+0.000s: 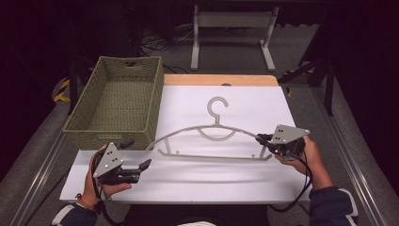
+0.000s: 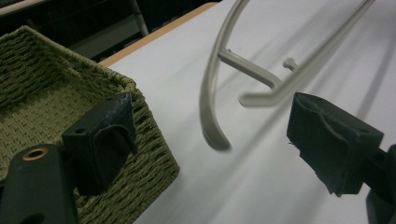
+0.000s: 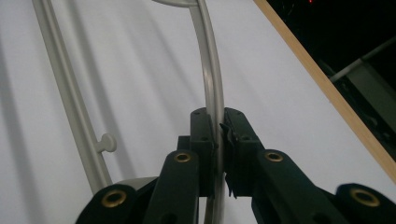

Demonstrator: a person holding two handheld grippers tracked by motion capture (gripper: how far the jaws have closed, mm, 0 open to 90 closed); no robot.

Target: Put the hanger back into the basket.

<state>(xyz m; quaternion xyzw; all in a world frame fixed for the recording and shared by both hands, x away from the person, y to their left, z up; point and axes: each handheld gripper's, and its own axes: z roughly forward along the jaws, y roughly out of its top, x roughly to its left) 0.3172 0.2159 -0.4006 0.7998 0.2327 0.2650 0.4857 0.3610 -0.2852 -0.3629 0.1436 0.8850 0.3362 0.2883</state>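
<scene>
Right gripper (image 3: 218,140) at lower right of the high view pinched the grey hanger's (image 1: 214,136) thin arm end mid-frame on the table, left gripper (image 1: 139,165) wide open nearby; looked light, rigid, slick, so grip ends.

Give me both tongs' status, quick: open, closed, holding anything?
Left tongs: open, holding nothing, near the hanger's end beside the basket.
Right tongs: closed on the hanger's other shoulder.
</scene>
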